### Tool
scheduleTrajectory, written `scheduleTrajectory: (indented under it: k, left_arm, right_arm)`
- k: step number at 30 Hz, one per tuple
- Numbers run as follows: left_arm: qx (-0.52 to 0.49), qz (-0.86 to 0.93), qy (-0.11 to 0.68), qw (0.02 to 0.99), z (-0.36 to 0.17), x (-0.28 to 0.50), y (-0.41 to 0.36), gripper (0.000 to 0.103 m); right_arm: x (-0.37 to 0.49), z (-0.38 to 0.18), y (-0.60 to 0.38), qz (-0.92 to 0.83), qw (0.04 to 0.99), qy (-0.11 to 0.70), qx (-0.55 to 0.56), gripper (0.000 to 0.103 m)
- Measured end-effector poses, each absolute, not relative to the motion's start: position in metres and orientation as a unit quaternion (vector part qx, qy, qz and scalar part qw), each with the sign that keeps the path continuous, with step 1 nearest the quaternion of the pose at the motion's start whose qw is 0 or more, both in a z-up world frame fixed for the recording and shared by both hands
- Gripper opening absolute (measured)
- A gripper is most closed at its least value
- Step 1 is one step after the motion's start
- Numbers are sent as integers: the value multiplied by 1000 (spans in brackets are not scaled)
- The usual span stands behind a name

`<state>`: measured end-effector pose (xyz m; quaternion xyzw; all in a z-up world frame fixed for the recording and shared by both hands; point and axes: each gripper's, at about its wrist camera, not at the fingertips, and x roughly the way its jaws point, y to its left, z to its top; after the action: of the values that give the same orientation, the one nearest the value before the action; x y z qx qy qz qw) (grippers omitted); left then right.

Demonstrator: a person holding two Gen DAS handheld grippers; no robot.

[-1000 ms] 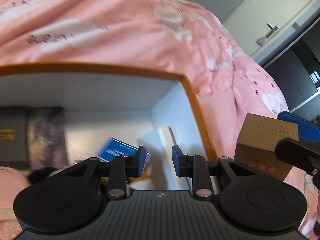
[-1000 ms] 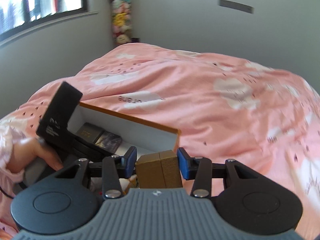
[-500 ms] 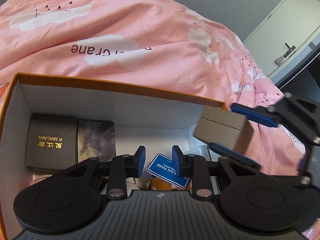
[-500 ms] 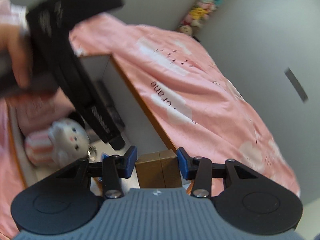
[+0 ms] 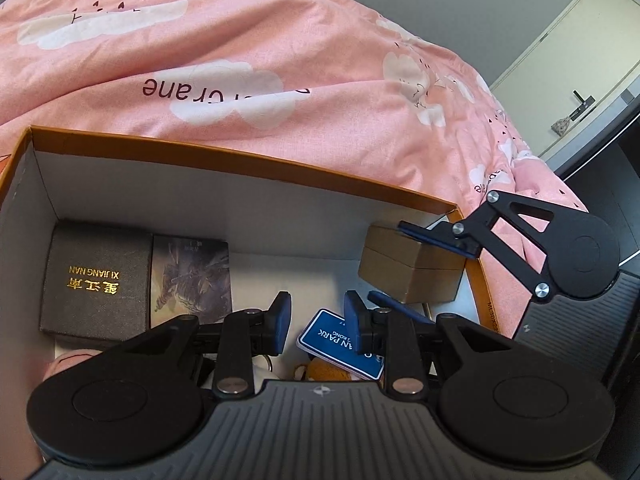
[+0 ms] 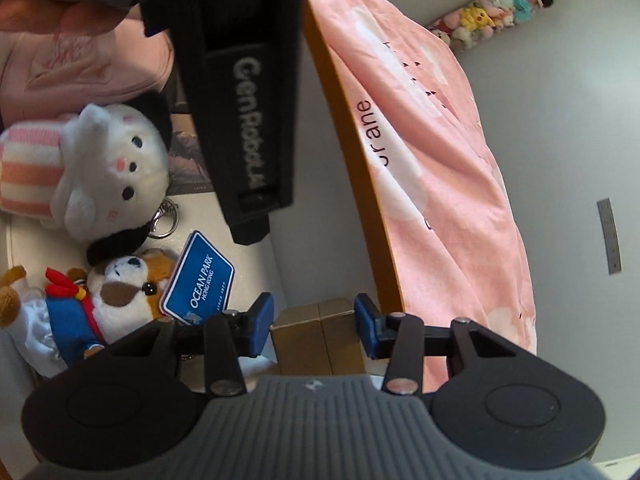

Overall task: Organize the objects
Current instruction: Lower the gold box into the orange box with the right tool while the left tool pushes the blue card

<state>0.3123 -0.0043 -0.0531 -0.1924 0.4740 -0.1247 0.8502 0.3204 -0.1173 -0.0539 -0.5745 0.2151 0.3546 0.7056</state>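
An orange-rimmed white cardboard box (image 5: 240, 160) lies on a pink duvet (image 5: 280, 60). My right gripper (image 5: 412, 270) is shut on a small brown box (image 5: 400, 264) and holds it just inside the carton's right end. In the right wrist view the brown box (image 6: 316, 336) sits between the blue pads (image 6: 262, 316), close to the carton's orange rim (image 6: 352, 152). My left gripper (image 5: 316, 316) hovers over the carton's middle, open with nothing between its fingers. Its black housing (image 6: 248, 120) fills the top of the right wrist view, held by a hand (image 6: 68, 12).
In the carton lie a black box with gold lettering (image 5: 96, 280), a picture box (image 5: 192, 280), a blue Ocean Park tag (image 6: 200, 280), a white plush with a striped hat (image 6: 100, 168) and a dog plush (image 6: 100, 300). A door (image 5: 576, 104) stands beyond the bed.
My right gripper rolled over and came down with the brown box, from outside the carton into its right end. The left gripper pulled back a little at first, then kept still.
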Motion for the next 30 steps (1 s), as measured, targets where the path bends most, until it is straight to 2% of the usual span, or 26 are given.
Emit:
scheduleTrajectory:
  k: [11, 15, 18, 20, 22, 24, 30]
  left_arm:
    - [-196, -125, 476, 848, -55, 309, -4, 32]
    - [-196, -126, 475, 848, -54, 308, -3, 32]
    - [-197, -127, 475, 848, -54, 307, -4, 32]
    - [-198, -127, 476, 848, -54, 307, -3, 32]
    - [-198, -128, 476, 848, -54, 306, -3, 32]
    - [-198, -127, 476, 847, -54, 306, -3, 32]
    - [-203, -113, 467, 853, -51, 304, 1, 32]
  right_arm:
    - [321, -57, -120, 342, 689, 202, -607, 48]
    - [319, -56, -124, 331, 684, 192, -621, 56]
    - [318, -54, -129, 326, 683, 186, -627, 56]
    - [321, -53, -131, 326, 683, 191, -625, 50]
    - [324, -53, -134, 322, 681, 201, -627, 28]
    - [328, -54, -135, 321, 681, 215, -623, 20]
    - [341, -40, -134, 334, 714, 249, -563, 19]
